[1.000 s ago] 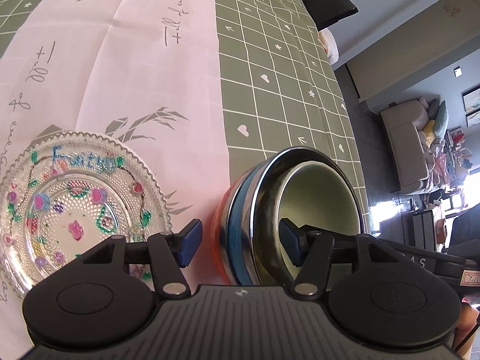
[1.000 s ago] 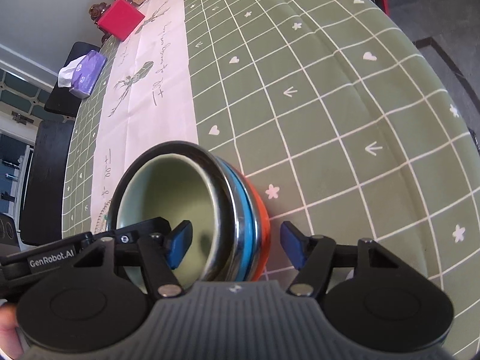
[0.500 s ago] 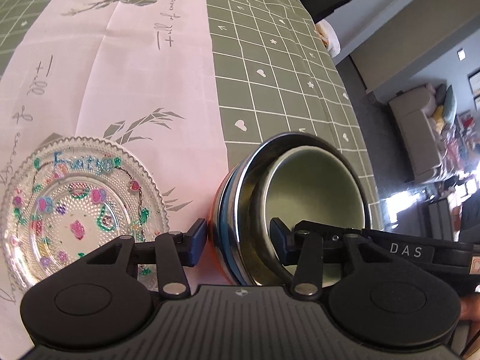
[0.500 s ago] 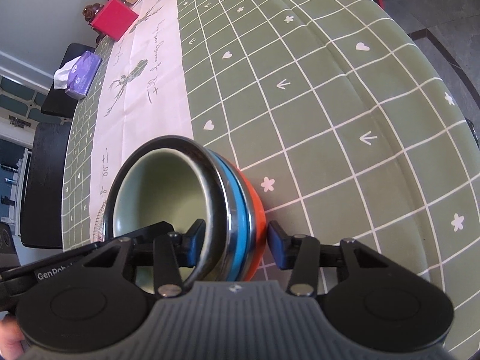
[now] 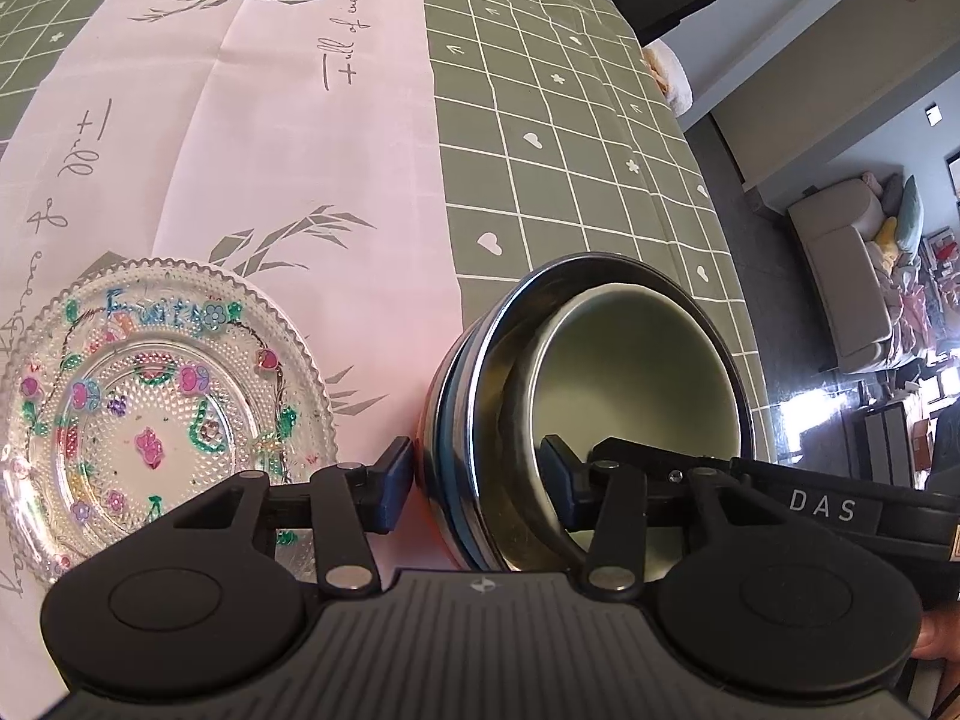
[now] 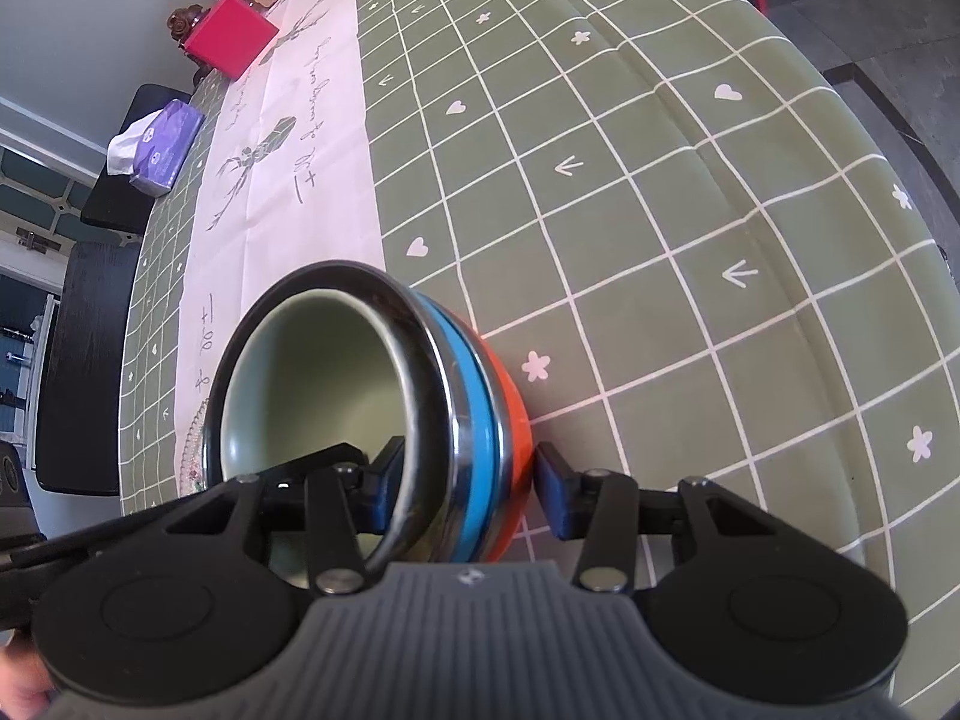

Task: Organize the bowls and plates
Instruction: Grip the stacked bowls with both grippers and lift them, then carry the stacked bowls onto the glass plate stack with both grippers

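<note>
Nearest in both wrist views is the stack of bowls [image 5: 576, 420], nested and sitting on the tablecloth [image 6: 660, 240] at the seam between the green grid and the pink runner [image 5: 270, 150]. An orange bowl is outermost, then a blue one, then a steel one, with a pale green ceramic bowl inside.

The left gripper [image 5: 477, 483] straddles the stack's wall on its side, one pad outside against the orange and blue rims, the other inside the green bowl; the pads look pressed on, so it has the stack pinched at a middling width. The right gripper [image 6: 468, 483] does the same on the opposite side, inner pad in the green bowl, outer pad at the orange one, also clamped.

The load is likely fairly heavy for a rim pinch, and stiff. Steel and glazed ceramic are slick, and the inner bowls sit loose, so they could shift or rattle if the stack tips. The ceramic one would chip if dropped. Holding opposite rims and lifting level seems the safest way.

Just left of the stack lies a glass plate [image 5: 156, 408] with painted flowers, brittle and thin-edged. Farther off on the table are a tissue pack [image 6: 159, 147] and a pink box [image 6: 231, 42].
</note>
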Demonstrator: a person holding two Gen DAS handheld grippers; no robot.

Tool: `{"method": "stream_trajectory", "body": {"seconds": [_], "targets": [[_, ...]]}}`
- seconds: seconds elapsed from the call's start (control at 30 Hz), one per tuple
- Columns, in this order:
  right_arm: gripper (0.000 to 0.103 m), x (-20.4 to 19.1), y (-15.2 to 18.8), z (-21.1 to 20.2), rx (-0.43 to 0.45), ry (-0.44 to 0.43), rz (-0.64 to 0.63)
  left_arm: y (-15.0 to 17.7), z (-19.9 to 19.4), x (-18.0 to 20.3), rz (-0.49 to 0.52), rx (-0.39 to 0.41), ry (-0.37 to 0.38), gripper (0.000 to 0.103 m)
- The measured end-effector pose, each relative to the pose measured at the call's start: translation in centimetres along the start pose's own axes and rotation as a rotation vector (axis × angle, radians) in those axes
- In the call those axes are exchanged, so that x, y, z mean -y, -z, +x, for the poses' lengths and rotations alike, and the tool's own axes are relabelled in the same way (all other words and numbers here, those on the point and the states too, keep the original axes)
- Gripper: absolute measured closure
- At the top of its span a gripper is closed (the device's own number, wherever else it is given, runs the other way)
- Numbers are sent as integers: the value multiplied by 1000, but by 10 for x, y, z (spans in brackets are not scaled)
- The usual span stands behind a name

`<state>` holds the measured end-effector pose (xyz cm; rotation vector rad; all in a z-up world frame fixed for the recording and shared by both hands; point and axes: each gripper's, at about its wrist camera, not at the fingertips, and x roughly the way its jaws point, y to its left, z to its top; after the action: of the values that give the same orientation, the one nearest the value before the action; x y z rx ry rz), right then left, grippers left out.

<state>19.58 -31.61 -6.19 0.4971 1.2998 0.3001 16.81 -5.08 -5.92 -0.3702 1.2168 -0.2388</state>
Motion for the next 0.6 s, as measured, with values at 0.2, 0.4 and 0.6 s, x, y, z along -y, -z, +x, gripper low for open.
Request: {"method": "stream_trajectory", "body": {"seconds": [0.2, 0.4, 0.6], "targets": [[60, -1, 1, -2, 7, 8, 3, 2, -3, 4, 5, -3, -25, 53], [61, -7, 2, -9, 45, 6, -12, 3, -14, 3, 5, 9, -27, 55], [61, -20, 3, -12, 42, -32, -11, -2, -36, 2, 13, 30, -70, 55]]}}
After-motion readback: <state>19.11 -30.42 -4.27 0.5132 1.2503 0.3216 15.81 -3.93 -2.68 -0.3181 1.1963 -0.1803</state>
